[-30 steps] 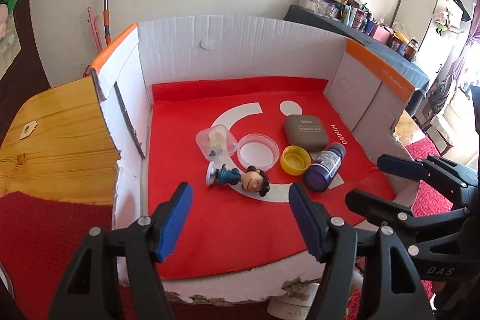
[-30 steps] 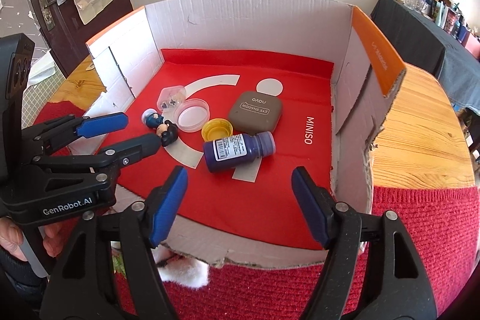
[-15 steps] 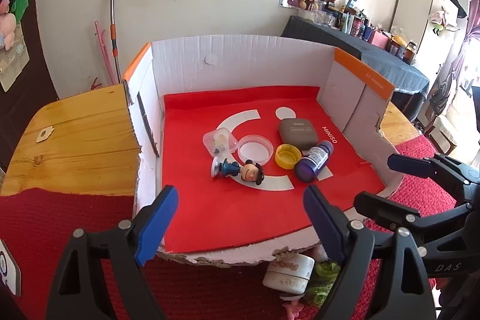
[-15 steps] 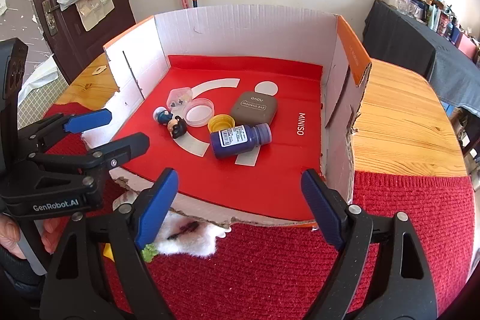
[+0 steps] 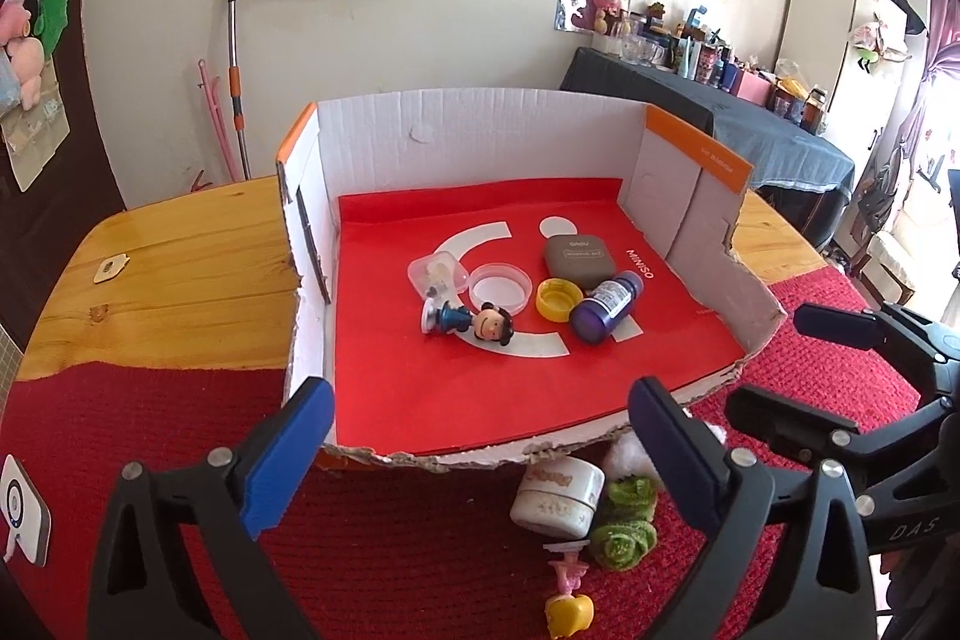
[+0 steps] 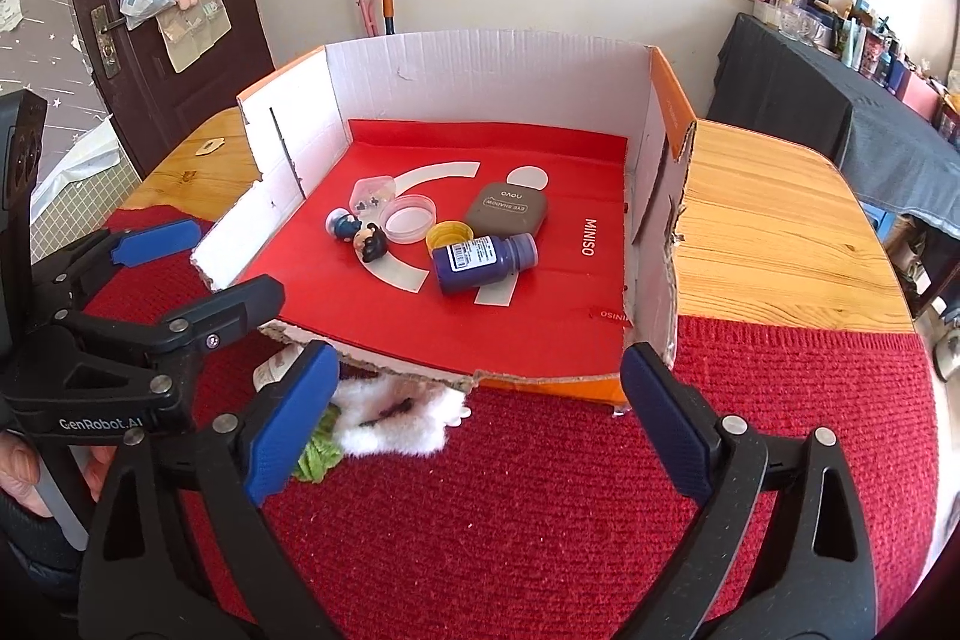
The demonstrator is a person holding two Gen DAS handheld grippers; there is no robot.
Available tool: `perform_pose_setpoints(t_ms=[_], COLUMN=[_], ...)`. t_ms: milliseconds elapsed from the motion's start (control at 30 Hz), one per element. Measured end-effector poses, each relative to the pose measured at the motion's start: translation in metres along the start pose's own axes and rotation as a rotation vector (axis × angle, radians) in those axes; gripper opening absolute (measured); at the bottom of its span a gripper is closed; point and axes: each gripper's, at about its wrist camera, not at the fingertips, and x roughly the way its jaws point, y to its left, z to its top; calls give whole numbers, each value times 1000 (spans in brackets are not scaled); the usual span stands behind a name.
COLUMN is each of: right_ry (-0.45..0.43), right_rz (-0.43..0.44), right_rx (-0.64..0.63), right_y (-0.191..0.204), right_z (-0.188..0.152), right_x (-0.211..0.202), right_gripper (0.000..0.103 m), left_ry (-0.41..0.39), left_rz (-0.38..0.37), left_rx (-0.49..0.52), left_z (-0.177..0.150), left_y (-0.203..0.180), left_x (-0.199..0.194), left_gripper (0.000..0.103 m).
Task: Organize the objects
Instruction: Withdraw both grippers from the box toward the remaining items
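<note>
An open cardboard box (image 5: 480,142) (image 6: 480,70) with a red floor holds a doll figure (image 5: 471,321) (image 6: 360,235), a clear case (image 5: 437,273), a clear round lid (image 5: 501,287), a yellow cap (image 5: 558,298), a purple bottle (image 5: 605,307) (image 6: 485,261) on its side and a brown compact (image 5: 577,253) (image 6: 509,211). In front of the box lie a white jar (image 5: 558,490), a green piece (image 5: 624,517), a white fluffy item (image 6: 396,412) and a small yellow-pink toy (image 5: 567,601). My left gripper (image 5: 480,448) and right gripper (image 6: 474,418) are open and empty, in front of the box.
The box stands on a wooden table (image 5: 180,274) (image 6: 774,220) partly covered by a red knitted cloth (image 6: 570,490). A white tag (image 5: 24,514) lies at the cloth's left edge. A dark side table (image 5: 750,124) with bottles stands at the back right.
Both grippers have pulled back from the box towards the near edge and stay open. The items in front of the box have come into view.
</note>
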Motion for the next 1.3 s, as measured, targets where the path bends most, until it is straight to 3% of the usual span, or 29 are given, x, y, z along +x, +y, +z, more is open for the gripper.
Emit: perform_pose_setpoints(t_ms=[767, 1133, 1300], right_ry=[-19, -24, -7], right_rz=[5, 19, 27], right_rx=[-3, 6, 6], right_y=[8, 10, 12], right_z=[-25, -39, -46], right_x=[-22, -29, -26], right_gripper=[97, 97, 84], left_ry=[-8, 0, 19], left_rz=[-8, -31, -45], left_rx=[-21, -6, -9], left_z=[-25, -39, -48], left_y=[-5, -10, -12], left_x=[-20, -27, -26], left_gripper=[102, 91, 83])
